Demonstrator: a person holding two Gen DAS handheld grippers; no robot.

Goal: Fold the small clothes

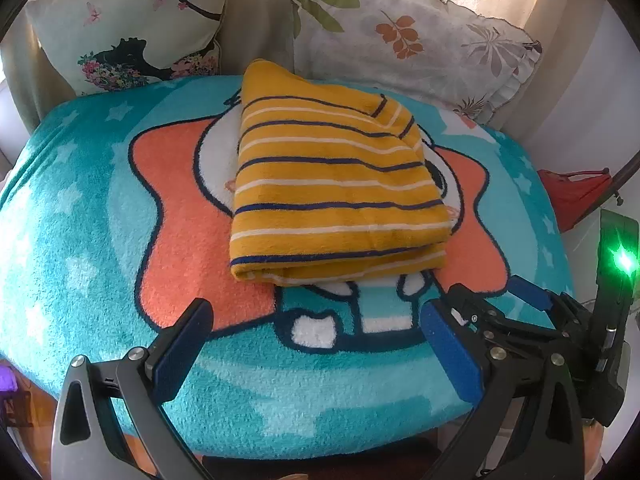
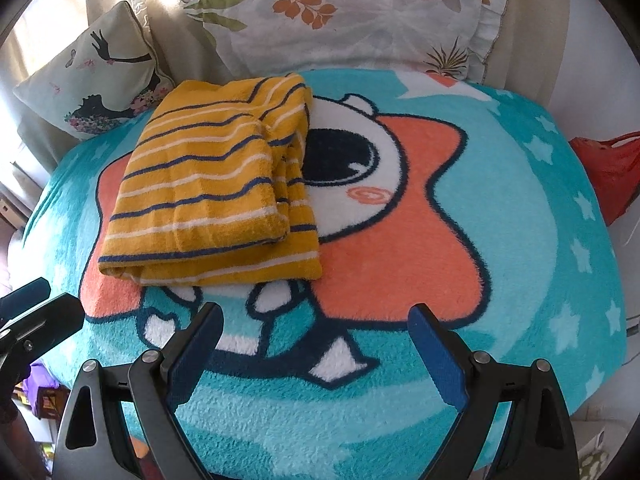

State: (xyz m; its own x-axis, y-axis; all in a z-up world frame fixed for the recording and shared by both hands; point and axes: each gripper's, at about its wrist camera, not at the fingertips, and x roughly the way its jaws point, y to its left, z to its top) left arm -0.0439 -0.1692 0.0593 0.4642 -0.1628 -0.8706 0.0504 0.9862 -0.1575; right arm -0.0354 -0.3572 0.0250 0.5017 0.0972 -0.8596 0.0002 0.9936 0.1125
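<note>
Folded striped garment sits mid-blanket; left gripper and right gripper both hover wide, empty, near edge.

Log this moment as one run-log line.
striped garment: folded, on blanket | left gripper: open, empty | right gripper: open, empty | both short of garment

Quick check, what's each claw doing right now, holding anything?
Left claw: open, empty, hanging short of the folded striped garment.
Right claw: open, empty, also clear of the garment.
</note>
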